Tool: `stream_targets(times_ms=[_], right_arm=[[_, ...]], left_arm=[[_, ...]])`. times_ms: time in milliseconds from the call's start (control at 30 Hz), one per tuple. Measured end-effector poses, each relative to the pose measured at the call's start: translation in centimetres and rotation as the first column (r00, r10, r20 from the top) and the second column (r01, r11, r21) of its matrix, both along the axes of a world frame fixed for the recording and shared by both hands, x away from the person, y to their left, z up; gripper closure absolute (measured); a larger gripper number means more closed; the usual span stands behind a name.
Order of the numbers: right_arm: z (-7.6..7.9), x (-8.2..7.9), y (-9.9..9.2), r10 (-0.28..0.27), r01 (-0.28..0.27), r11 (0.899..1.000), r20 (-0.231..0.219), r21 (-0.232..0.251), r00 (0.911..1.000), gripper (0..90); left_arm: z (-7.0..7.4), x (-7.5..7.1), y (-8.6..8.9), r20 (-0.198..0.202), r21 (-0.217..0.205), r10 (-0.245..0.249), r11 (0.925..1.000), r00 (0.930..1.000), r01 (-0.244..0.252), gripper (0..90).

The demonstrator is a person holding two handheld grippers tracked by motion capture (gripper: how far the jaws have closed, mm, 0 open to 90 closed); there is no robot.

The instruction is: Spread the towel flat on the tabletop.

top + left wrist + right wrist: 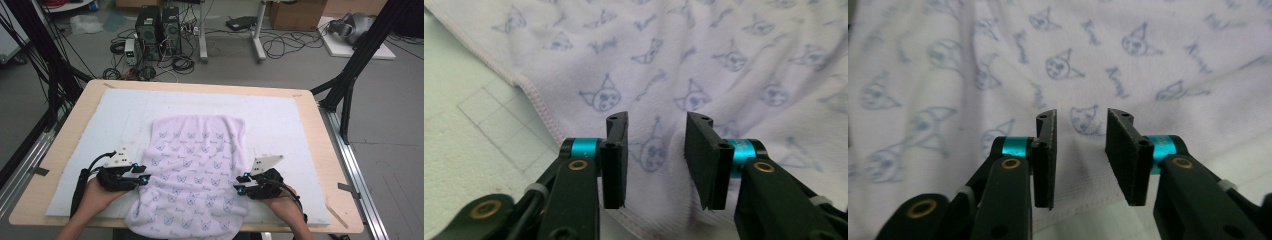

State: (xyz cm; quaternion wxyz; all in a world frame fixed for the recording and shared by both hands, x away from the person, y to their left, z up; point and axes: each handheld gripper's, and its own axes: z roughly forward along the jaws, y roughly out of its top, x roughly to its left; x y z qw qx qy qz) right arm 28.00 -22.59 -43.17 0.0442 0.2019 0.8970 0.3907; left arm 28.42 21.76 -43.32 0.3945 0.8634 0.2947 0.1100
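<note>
A pale lilac towel (195, 165) printed with small blue cartoon faces lies spread on the white mat (285, 117), and its near end hangs over the table's front edge. My left gripper (144, 175) sits at the towel's left edge, pointing right. Its jaws stand apart over the hemmed edge of the towel (704, 60), with nothing pinched between them. My right gripper (240, 184) sits at the towel's right edge, pointing left. In the right gripper view its jaws are likewise apart above the towel (1088, 45), near its hem.
The mat (469, 135) covers most of a wooden table (327, 165). Black frame legs (350, 75) stand at the table's left and right sides. On the floor beyond are computer towers (157, 30), cables and a cardboard box (295, 14).
</note>
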Motion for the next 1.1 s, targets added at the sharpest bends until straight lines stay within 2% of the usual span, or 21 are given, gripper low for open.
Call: stream_targets(times_ms=[67, 133, 167, 267, 333, 400, 433, 467, 500, 567, 633, 700, 733, 767, 800, 833, 867, 900, 967, 1000, 1100], right_arm=[[-0.8, 0.3, 0.4, -0.004, 0.004, 1.0, -0.008, -0.028, 1.0, 65.0], [-0.9, 0.3, 0.4, -0.006, 0.006, 0.999, 0.01, -0.035, 0.9999, 76.6], [-0.9, 0.4, 0.4, 0.0, 0.0, 1.0, 0.0, -0.031, 1.0, 85.5], [-0.6, 0.6, 0.1, 0.019, -0.019, 0.999, -0.01, -0.044, 0.9998, 88.3], [-0.1, 0.3, -0.5, 0.02, -0.02, 0.998, 0.009, -0.056, 0.9998, 88.3], [0.7, -0.1, -1.6, -0.01, 0.011, 0.999, 0.034, -0.039, 0.9994, 88.2], [1.1, -0.2, -2.2, -0.02, 0.021, 0.999, 0.042, -0.027, 0.9989, 87.9], [1.4, -0.4, -2.6, -0.033, 0.034, 0.999, 0.05, -0.013, 0.9982, 86.6], [1.7, -0.5, -2.8, -0.039, 0.039, 0.999, 0.055, 0.001, 0.9977, 82.1], [1.9, -0.6, -2.6, -0.03, 0.029, 0.999, 0.06, 0.026, 0.9978, 70.3], [1.6, -0.6, -1.8, -0.017, 0.015, 0.999, 0.057, 0.028, 0.9982, 62.3], [0.8, -0.5, -0.7, 0.012, -0.013, 1.0, 0.045, 0.017, 0.9989, 58.3], [0.4, -0.3, -0.2, 0.023, -0.024, 1.0, 0.04, 0.01, 0.9989, 57.4], [-0.1, 0.0, 0.4, 0.035, -0.034, 0.999, 0.037, -0.012, 0.9987, 57.5], [-0.4, 0.2, 0.8, 0.038, -0.037, 0.999, 0.03, -0.031, 0.9988, 59.7], [-0.7, 0.4, 1.2, 0.049, -0.048, 0.997, 0.018, -0.059, 0.9986, 65.6], [-0.8, 0.7, 1.3, 0.051, -0.049, 0.997, 0.025, -0.053, 0.9984, 82.5], [-0.6, 0.9, 1.3, 0.053, -0.051, 0.997, 0.017, -0.061, 0.9985, 84.8], [-0.2, 1.6, 1.2, 0.023, -0.02, 0.996, 0.034, -0.083, 0.9992, 86.0], [0.2, 2.0, 1.2, -0.001, 0.005, 0.997, 0.052, -0.08, 0.9987, 86.3], [1.3, 3.4, 0.9, -0.07, 0.076, 0.995, 0.095, -0.062, 0.993, 86.6]], left_arm=[[-0.6, 0.3, -0.6, -0.024, 0.005, -0.021, 0.9998, 0.9995, 0.021, 63.1], [-0.6, 0.3, -1.0, -0.026, 0.001, -0.038, 0.9993, 0.9989, 0.038, 79.7], [-0.4, 0.2, -1.2, -0.024, 0.011, -0.039, 0.9992, 0.9989, 0.04, 81.9], [0.1, -0.4, -1.4, -0.014, 0.004, -0.056, 0.9984, 0.9984, 0.056, 83.9], [0.4, -0.8, -1.2, -0.01, -0.019, -0.057, 0.9982, 0.9983, 0.057, 83.9], [1.1, -1.2, -0.6, 0.002, -0.039, -0.063, 0.9972, 0.998, 0.063, 82.8], [1.5, -1.4, -0.3, 0.009, -0.051, -0.056, 0.9971, 0.9984, 0.057, 81.1], [1.8, -1.4, -0.1, 0.011, -0.058, -0.043, 0.9974, 0.999, 0.044, 73.3], [2.0, -1.3, 0.1, 0.008, -0.062, -0.044, 0.9971, 0.999, 0.045, 65.2], [2.0, -1.0, -0.1, 0.005, -0.066, -0.028, 0.9974, 0.9996, 0.029, 59.1], [1.6, -0.6, -0.6, -0.005, -0.047, -0.024, 0.9986, 0.9997, 0.024, 52.7], [0.8, -0.2, -1.4, -0.017, -0.003, -0.033, 0.9995, 0.9993, 0.033, 53.5], [0.1, 0.1, -1.9, -0.033, 0.016, -0.05, 0.9986, 0.9982, 0.05, 59.0], [-0.3, 0.3, -2.1, -0.041, 0.028, -0.063, 0.9976, 0.9972, 0.064, 71.1], [-0.4, 0.4, -2.2, -0.035, 0.015, -0.063, 0.9979, 0.9974, 0.064, 74.4], [-0.2, 0.5, -2.4, -0.027, 0.02, -0.064, 0.9977, 0.9976, 0.065, 79.6], [0.0, 0.6, -2.5, -0.022, 0.027, -0.067, 0.9973, 0.9975, 0.068, 82.3], [0.2, 0.7, -2.5, -0.005, 0.03, -0.06, 0.9978, 0.9982, 0.06, 84.4], [0.8, 1.2, -2.5, 0.032, 0.013, -0.017, 0.9998, 0.9993, 0.017, 88.9], [1.1, 1.7, -2.4, 0.039, -0.008, 0.012, 0.9999, 0.9992, -0.012, 88.9], [1.6, 3.2, -2.6, 0.076, -0.02, 0.075, 0.997, 0.9942, -0.074, 89.6]])
